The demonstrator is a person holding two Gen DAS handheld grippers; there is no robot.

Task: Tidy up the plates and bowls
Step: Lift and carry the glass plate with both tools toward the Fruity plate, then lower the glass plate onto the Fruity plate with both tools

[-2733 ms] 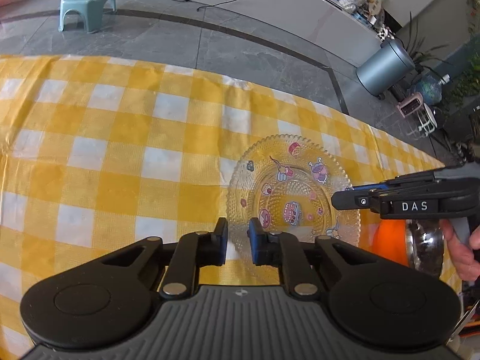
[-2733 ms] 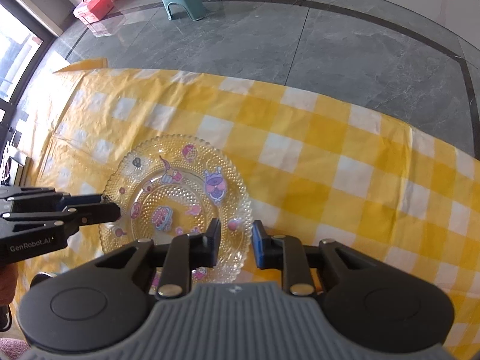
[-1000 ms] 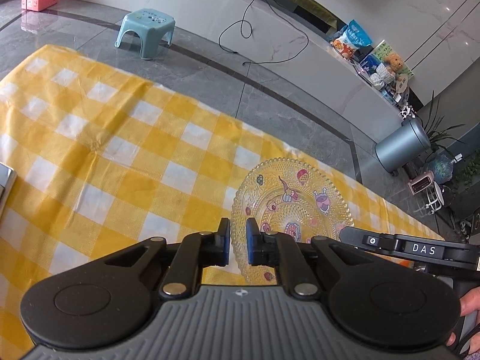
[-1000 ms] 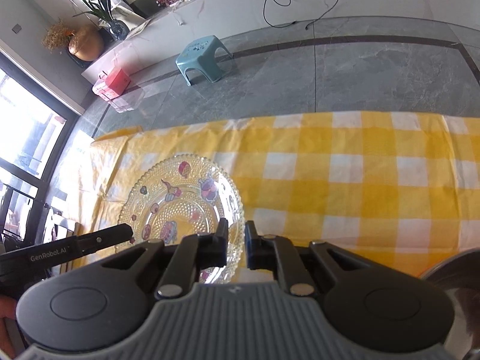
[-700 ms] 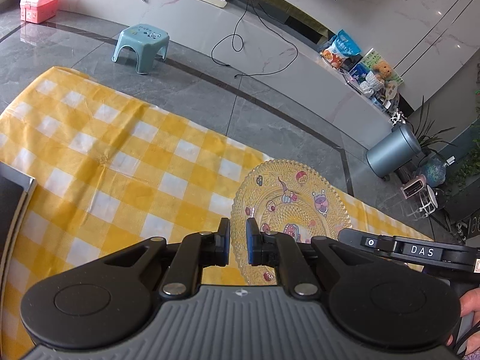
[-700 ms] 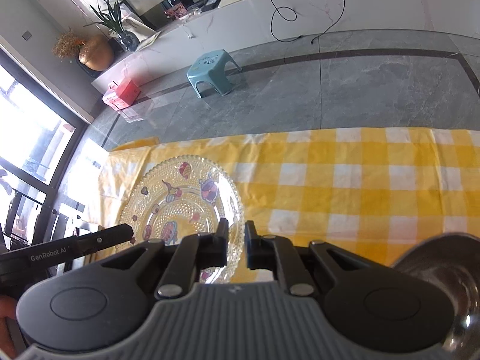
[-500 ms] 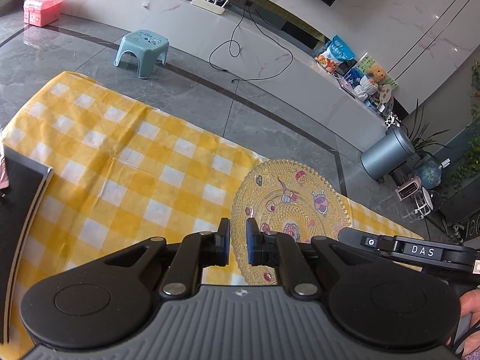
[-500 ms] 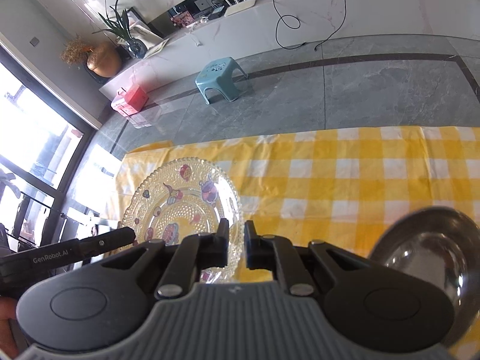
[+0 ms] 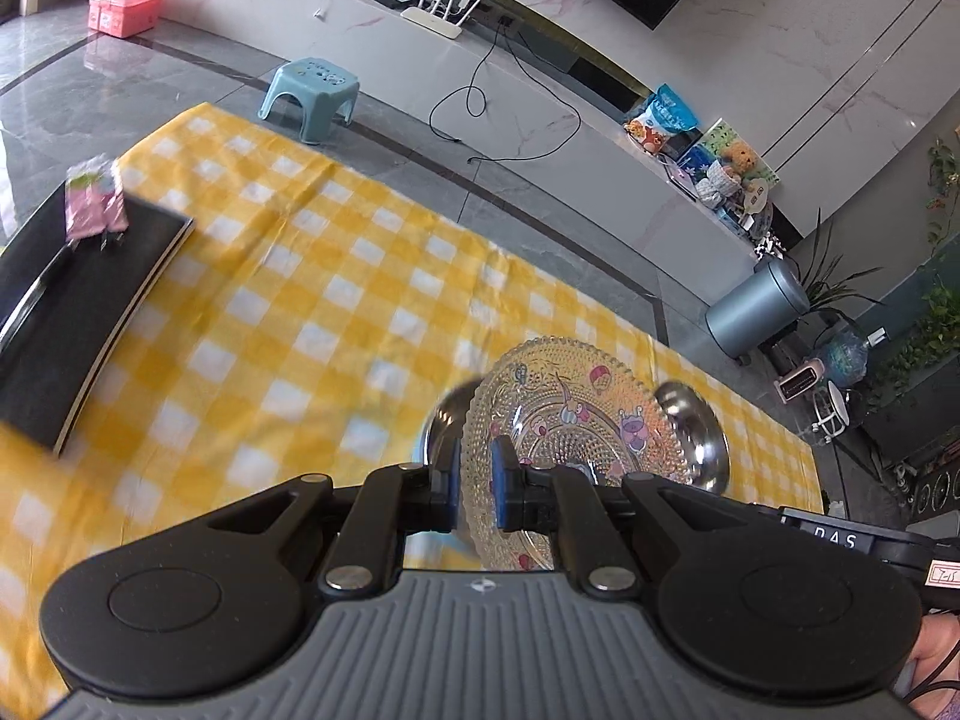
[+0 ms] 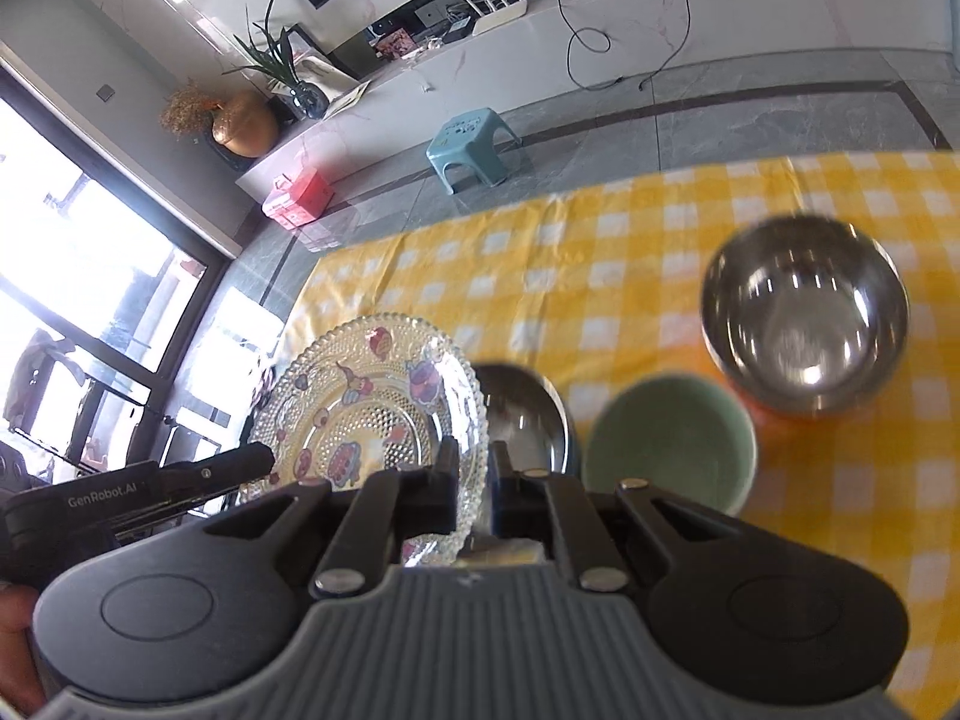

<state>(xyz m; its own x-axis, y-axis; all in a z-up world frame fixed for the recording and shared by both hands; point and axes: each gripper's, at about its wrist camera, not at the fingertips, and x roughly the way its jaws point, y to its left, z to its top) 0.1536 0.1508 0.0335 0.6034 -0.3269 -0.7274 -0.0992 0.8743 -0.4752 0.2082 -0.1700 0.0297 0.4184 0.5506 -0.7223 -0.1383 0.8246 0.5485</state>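
Note:
A clear beaded glass plate with cartoon prints is held high above the yellow checked table, tilted. My left gripper is shut on its near left rim. My right gripper is shut on the opposite rim of the plate. A steel bowl sits on the table behind the plate and shows in the right wrist view too. A green bowl and a bigger steel bowl on an orange base lie to the right.
A black flat tray with a pink packet lies at the table's left end. A blue stool stands on the grey floor beyond the far table edge.
Both grippers have lifted the plate well above the table and tilted it. The bowls and the black tray have come into view below.

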